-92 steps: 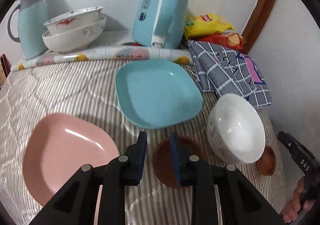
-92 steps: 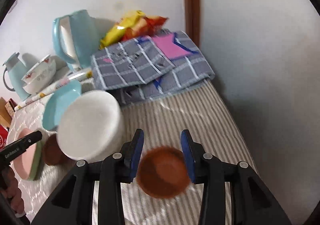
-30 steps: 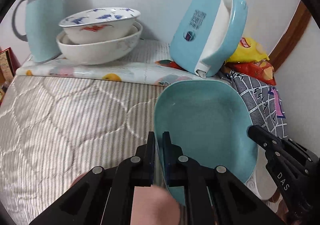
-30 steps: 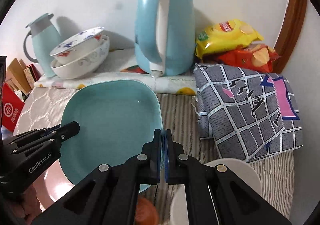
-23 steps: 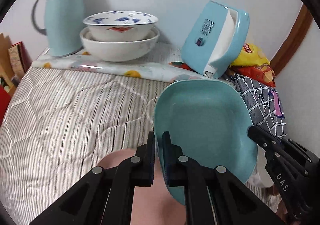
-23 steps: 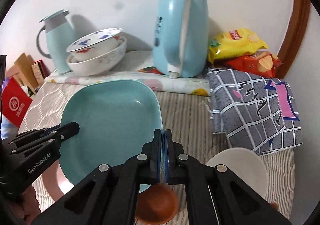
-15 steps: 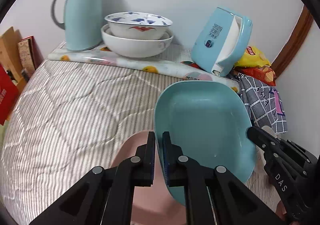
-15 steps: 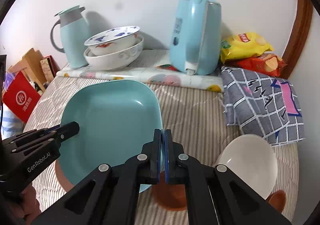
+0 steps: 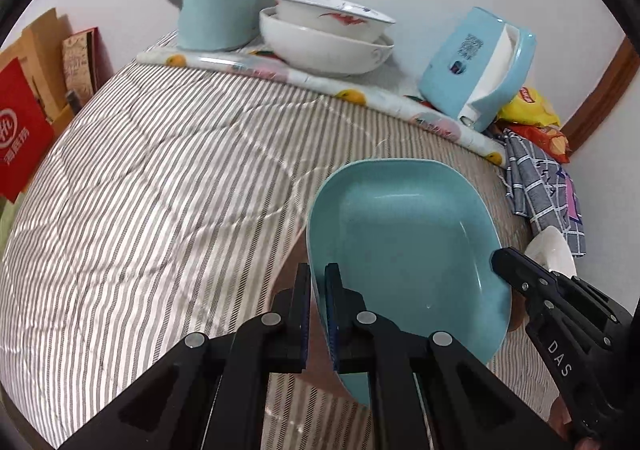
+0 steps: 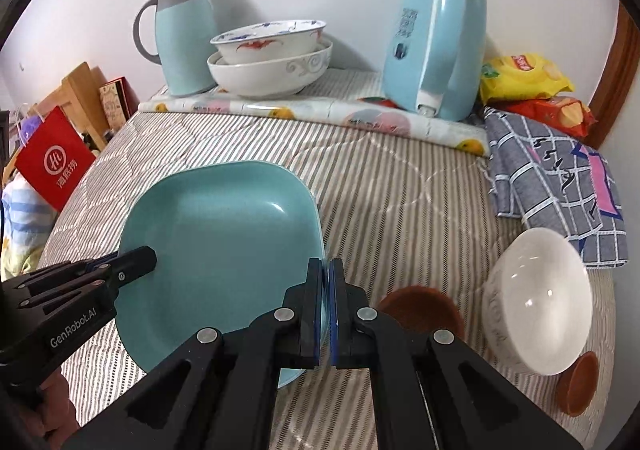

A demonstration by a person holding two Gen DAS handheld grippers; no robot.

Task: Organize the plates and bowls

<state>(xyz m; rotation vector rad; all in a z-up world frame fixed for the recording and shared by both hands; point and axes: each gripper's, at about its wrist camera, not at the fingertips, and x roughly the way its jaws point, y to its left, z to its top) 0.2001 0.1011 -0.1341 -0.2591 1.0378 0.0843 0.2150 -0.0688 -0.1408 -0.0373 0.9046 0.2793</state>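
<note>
A square teal plate [image 9: 404, 242] is held off the striped bed cover by both grippers. My left gripper [image 9: 318, 278] is shut on its left rim, and my right gripper [image 10: 327, 274] is shut on its right rim; the plate also shows in the right wrist view [image 10: 224, 246]. A pink plate [image 9: 292, 270] lies under it, mostly hidden. A white bowl [image 10: 538, 294] lies tilted at the right, with a brown bowl [image 10: 420, 310] beside it and a small brown cup [image 10: 578, 382] below. Two stacked patterned bowls [image 10: 272, 62] stand at the back.
A teal thermos jug [image 10: 180, 34] and a blue kettle [image 10: 436, 42] stand at the back by the wall on a fruit-print cloth [image 10: 312, 110]. Snack bags [image 10: 524, 78] and a checked cloth [image 10: 556, 178] lie at the right. A red bag [image 10: 52, 162] is at the left.
Both grippers have carried the teal plate leftward and back, over the pink plate. The white bowl and brown bowl now sit further to the right of it.
</note>
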